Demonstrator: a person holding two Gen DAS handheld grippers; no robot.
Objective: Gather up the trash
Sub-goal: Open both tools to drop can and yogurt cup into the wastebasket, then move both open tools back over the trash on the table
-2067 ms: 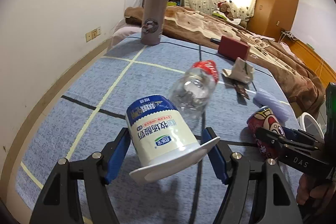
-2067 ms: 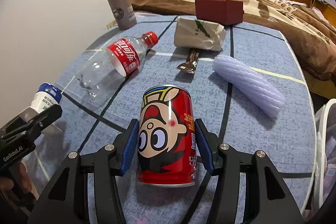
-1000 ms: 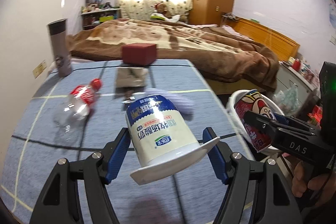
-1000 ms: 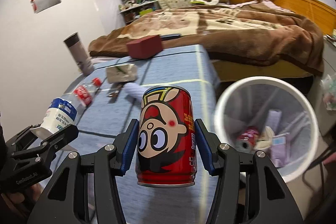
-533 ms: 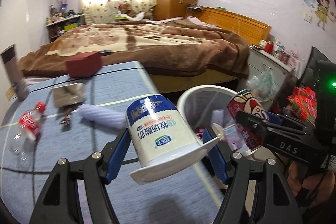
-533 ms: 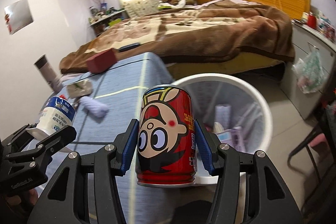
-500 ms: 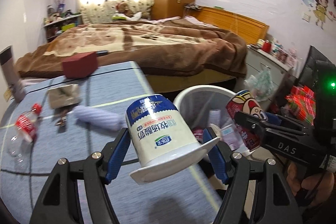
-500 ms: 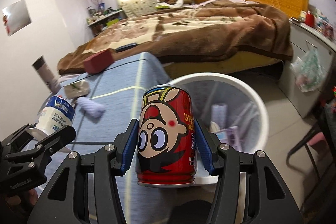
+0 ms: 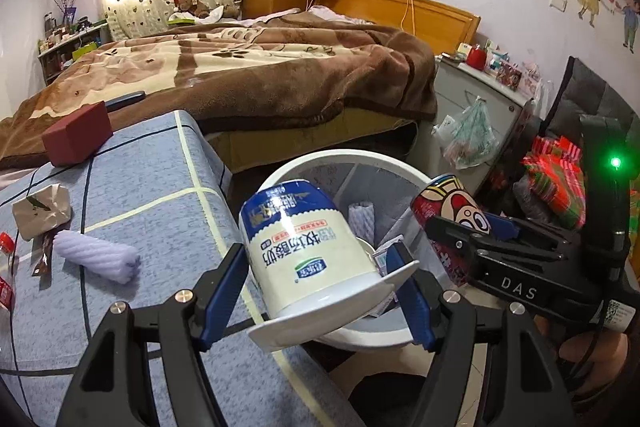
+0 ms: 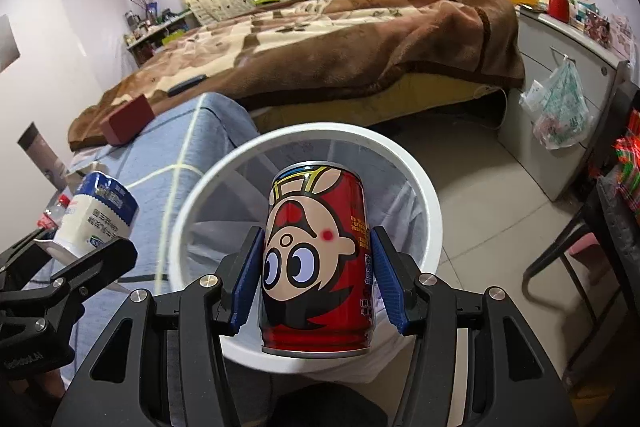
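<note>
Right wrist view: red can [image 10: 316, 263] over white bin [image 10: 424, 203].

Left tongs [image 9: 320, 291] gripping yogurt cup [image 9: 308, 247], bin [image 9: 352, 163] beyond

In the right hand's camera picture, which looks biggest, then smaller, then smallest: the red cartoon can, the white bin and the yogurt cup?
1. White bin: widest thing there.
2. Red cartoon can: it looks big partly because it is right in front of the camera.
3. Yogurt cup: smallest in the picture, though it sits further off at the left edge.
</note>
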